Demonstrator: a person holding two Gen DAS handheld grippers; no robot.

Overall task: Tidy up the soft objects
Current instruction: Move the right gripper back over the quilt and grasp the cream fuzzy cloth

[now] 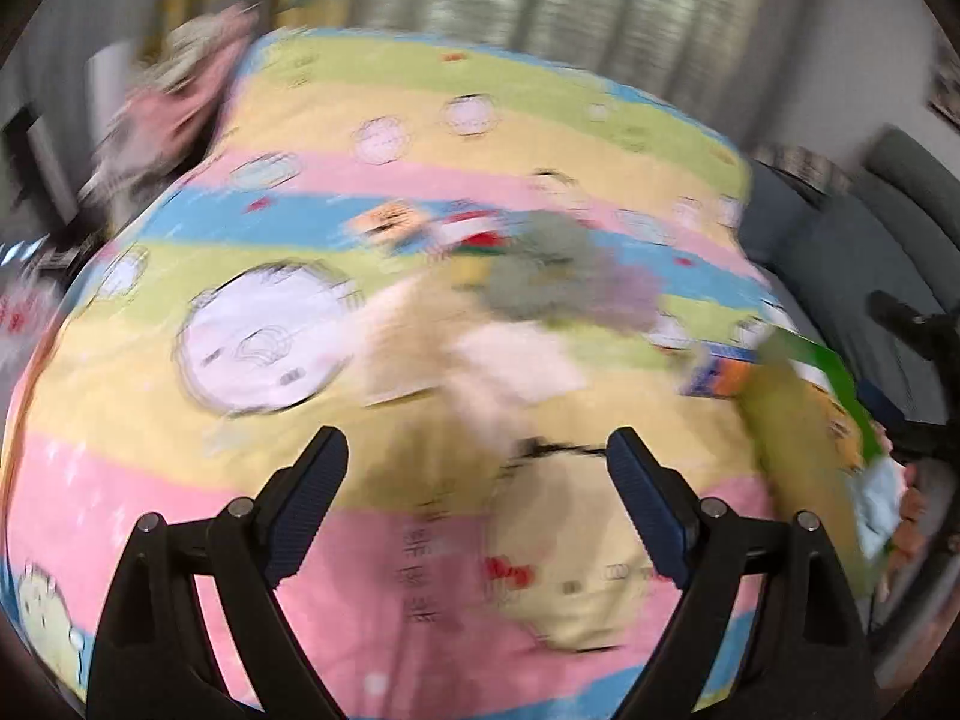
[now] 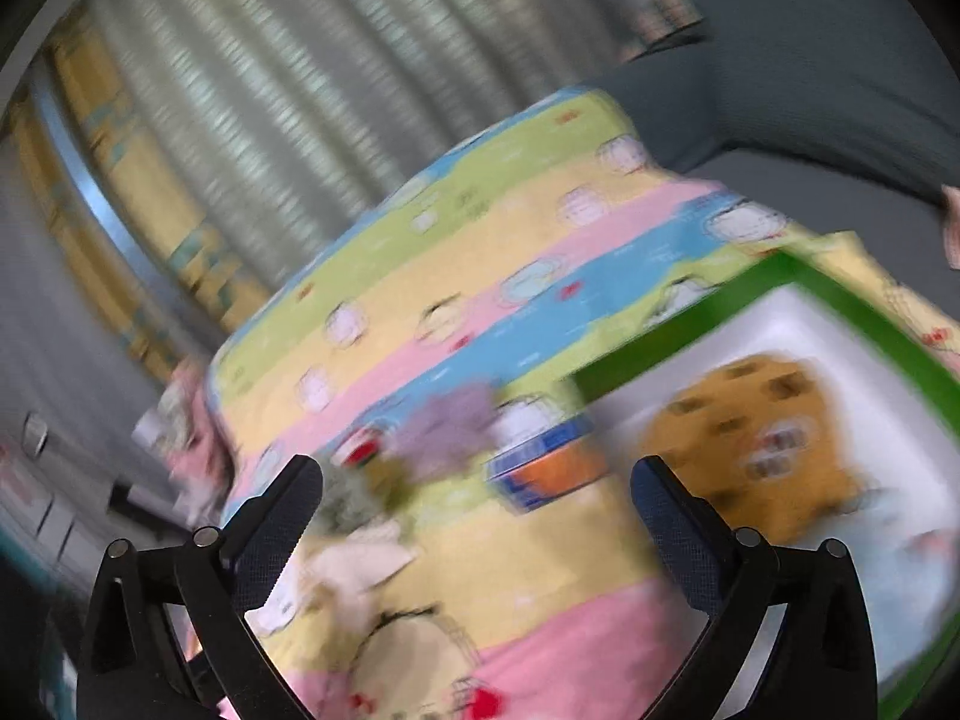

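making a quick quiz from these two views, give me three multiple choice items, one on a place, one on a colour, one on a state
1. Where does the purple toy lie?
A on the striped sheet
B in the bin
C in a gripper

2. What colour is the bin's rim?
A red
B green
C black

3. How are the left gripper and right gripper?
A both open
B both shut
C one holds a toy

Key: 1 A, it rests on the sheet; 2 B, the rim shows green; 3 A, fingers apart, nothing between.

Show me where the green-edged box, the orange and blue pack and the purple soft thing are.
Green-edged box (image 2: pixel 678 333), right wrist view: on its green rim.
Orange and blue pack (image 2: pixel 549 471), right wrist view: on its orange middle.
Purple soft thing (image 2: pixel 450 429), right wrist view: on its blurred middle.
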